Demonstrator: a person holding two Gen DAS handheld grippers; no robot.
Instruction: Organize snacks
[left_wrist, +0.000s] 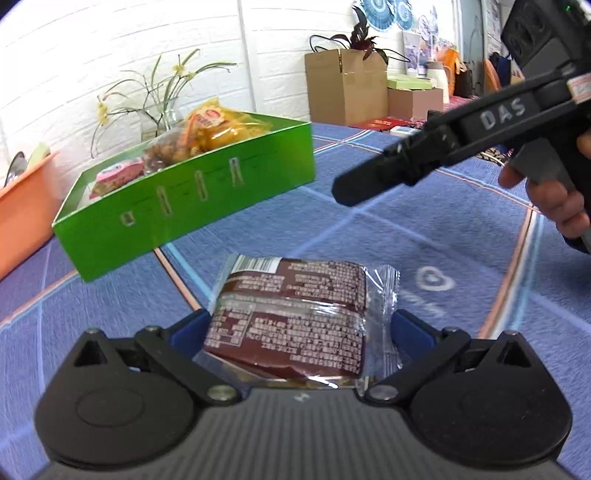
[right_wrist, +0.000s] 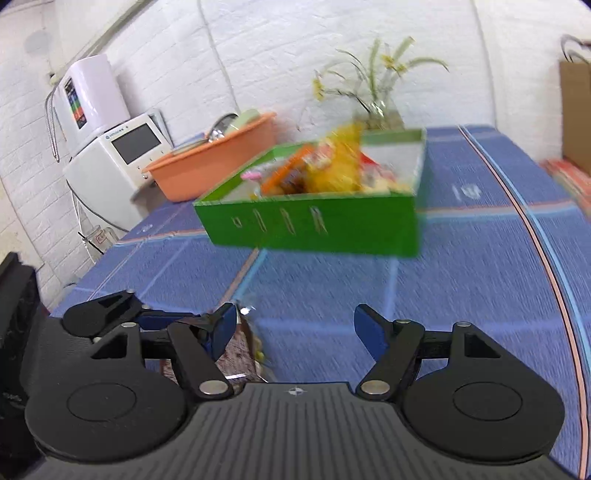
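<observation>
While clamped, snack packet (left_wrist: 291, 317) before green box (left_wrist: 207, 199)

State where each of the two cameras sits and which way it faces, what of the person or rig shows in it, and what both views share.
Left wrist: rides the left gripper, facing forward over the brown snack packet clamped between its fingers toward the green box; the right gripper and a hand show at upper right.
Right wrist: rides the right gripper, fingers open, facing the green box and orange basin; motion-blurred.
Shared: the green box, the orange basin, the blue tablecloth, the flower vase.
</observation>
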